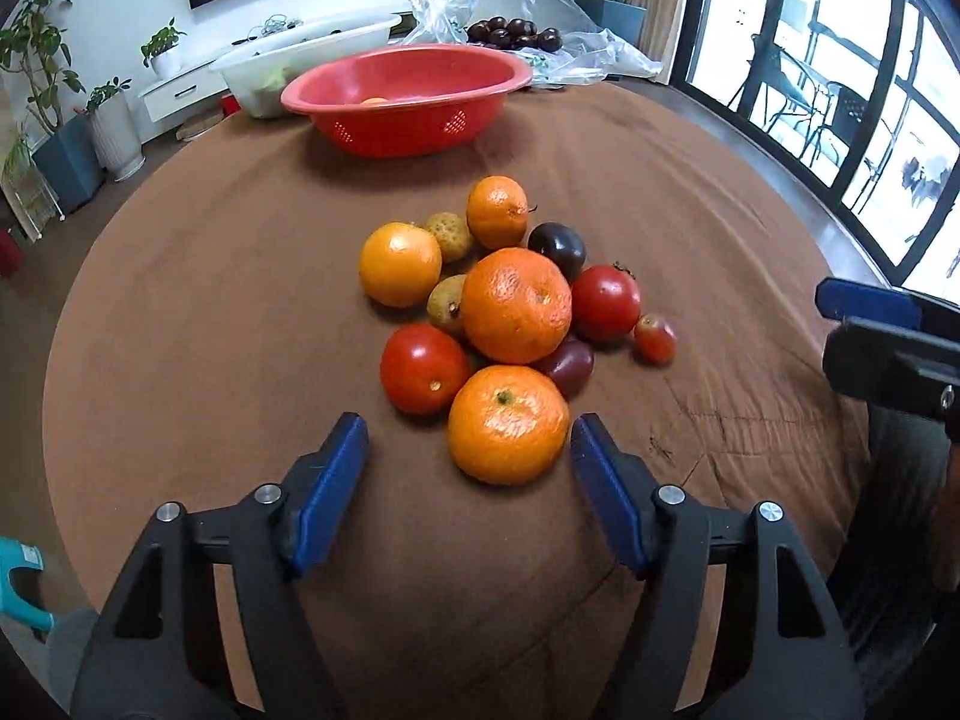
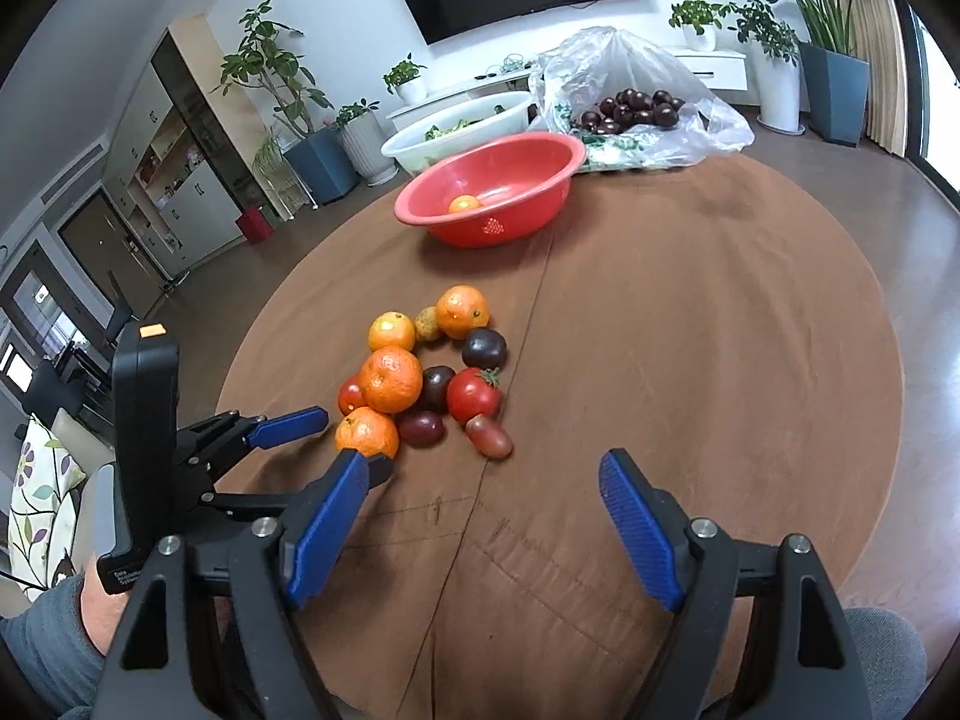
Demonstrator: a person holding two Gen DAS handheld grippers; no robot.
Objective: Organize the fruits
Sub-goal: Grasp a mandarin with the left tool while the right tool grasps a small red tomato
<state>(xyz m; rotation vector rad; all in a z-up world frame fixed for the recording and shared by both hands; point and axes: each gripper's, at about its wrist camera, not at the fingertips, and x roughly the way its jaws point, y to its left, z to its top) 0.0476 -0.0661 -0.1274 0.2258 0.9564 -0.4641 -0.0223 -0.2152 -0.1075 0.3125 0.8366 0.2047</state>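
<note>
A pile of fruit lies mid-table: several oranges, red tomatoes, dark plums and small tan fruits. My left gripper [image 1: 469, 435] is open, its blue fingers either side of the nearest orange [image 1: 507, 423], not touching it. In the right wrist view the left gripper [image 2: 342, 438] reaches that orange [image 2: 366, 433] from the left. My right gripper [image 2: 485, 474] is open and empty, just short of the small oval tomato [image 2: 489, 435]; it also shows at the edge of the left wrist view [image 1: 870, 324]. A red basin [image 2: 489, 195] at the back holds one orange [image 2: 465, 204].
A white basin [image 2: 456, 129] with greens stands behind the red basin [image 1: 408, 96]. A clear plastic bag [image 2: 636, 102] with dark plums lies at the back right. The round table carries a brown cloth [image 2: 690, 360]. Potted plants and a TV line the far wall.
</note>
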